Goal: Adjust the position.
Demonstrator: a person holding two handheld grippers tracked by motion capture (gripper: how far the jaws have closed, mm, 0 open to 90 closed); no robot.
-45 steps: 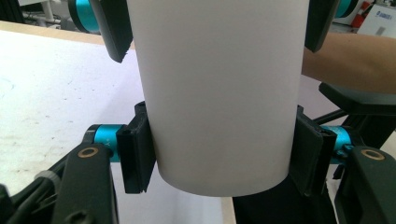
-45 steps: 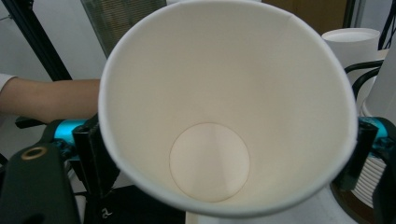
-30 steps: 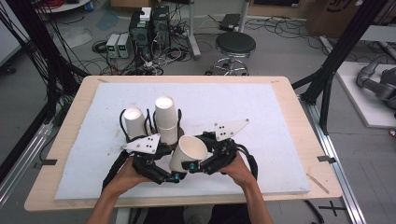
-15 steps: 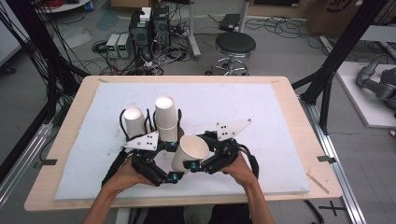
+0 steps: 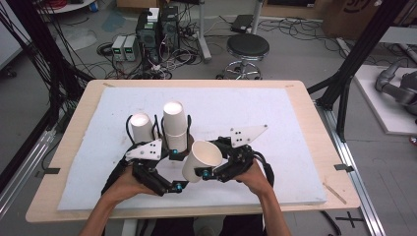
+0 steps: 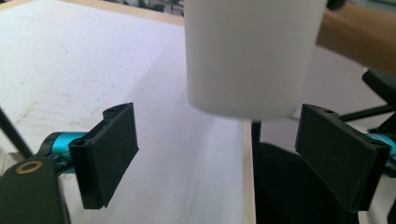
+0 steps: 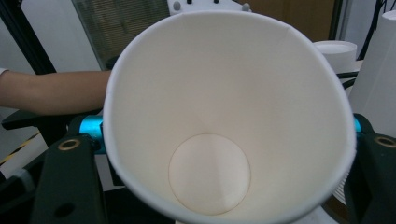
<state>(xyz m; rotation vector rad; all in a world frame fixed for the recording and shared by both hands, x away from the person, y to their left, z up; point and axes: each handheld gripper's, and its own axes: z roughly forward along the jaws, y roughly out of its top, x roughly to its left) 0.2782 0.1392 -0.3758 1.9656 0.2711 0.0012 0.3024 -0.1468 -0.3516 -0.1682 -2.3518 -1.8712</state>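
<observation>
Three cups: white paper cups on the white foam mat (image 5: 295, 128) covering the wooden table (image 5: 314, 118).
Right gripper (image 5: 209, 172): jaws clamped on a tilted white paper cup (image 5: 201, 160), mouth facing its camera, lifted off the mat.
Left gripper (image 5: 178, 169): jaws spread apart, the held cup's base (image 6: 247, 56) between and just above them.
Beyond left gripper: an upside-down stacked white cup (image 5: 174, 125) and a shorter one (image 5: 141, 127) beside it.

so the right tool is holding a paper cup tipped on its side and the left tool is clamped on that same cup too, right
Not quite. The right tool does hold the paper cup tipped on its side, but the left tool is not clamped on it. The left gripper view shows its jaws wide open, with the cup's base hanging above the gap and touching neither jaw.
</observation>
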